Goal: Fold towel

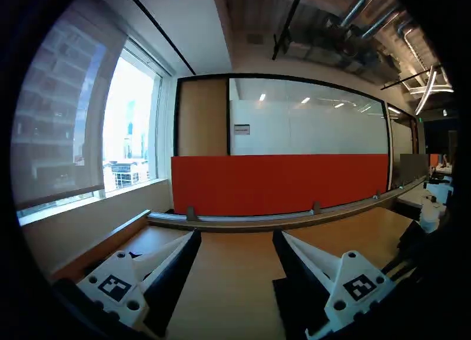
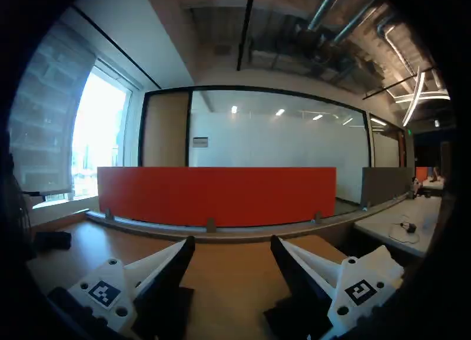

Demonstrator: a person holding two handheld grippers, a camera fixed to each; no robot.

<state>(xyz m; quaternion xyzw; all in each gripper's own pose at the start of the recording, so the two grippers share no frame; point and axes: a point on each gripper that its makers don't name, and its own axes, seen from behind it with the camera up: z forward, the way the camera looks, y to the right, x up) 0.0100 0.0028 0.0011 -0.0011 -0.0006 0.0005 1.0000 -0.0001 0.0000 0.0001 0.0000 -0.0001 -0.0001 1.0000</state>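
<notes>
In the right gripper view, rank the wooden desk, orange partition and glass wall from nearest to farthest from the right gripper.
1. Wooden desk, directly beneath the open right gripper.
2. Orange partition, along the desk's far edge.
3. Glass wall, behind the partition.

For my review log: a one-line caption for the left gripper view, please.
Open left gripper over a wooden desk, facing an orange partition beside a window.

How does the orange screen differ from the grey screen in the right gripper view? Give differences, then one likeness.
The orange screen is bright, the grey screen dull. The orange screen spans far more of the view than the grey screen. The orange screen backs the wooden desk; the grey screen backs the white desk. Both stand upright.
</notes>
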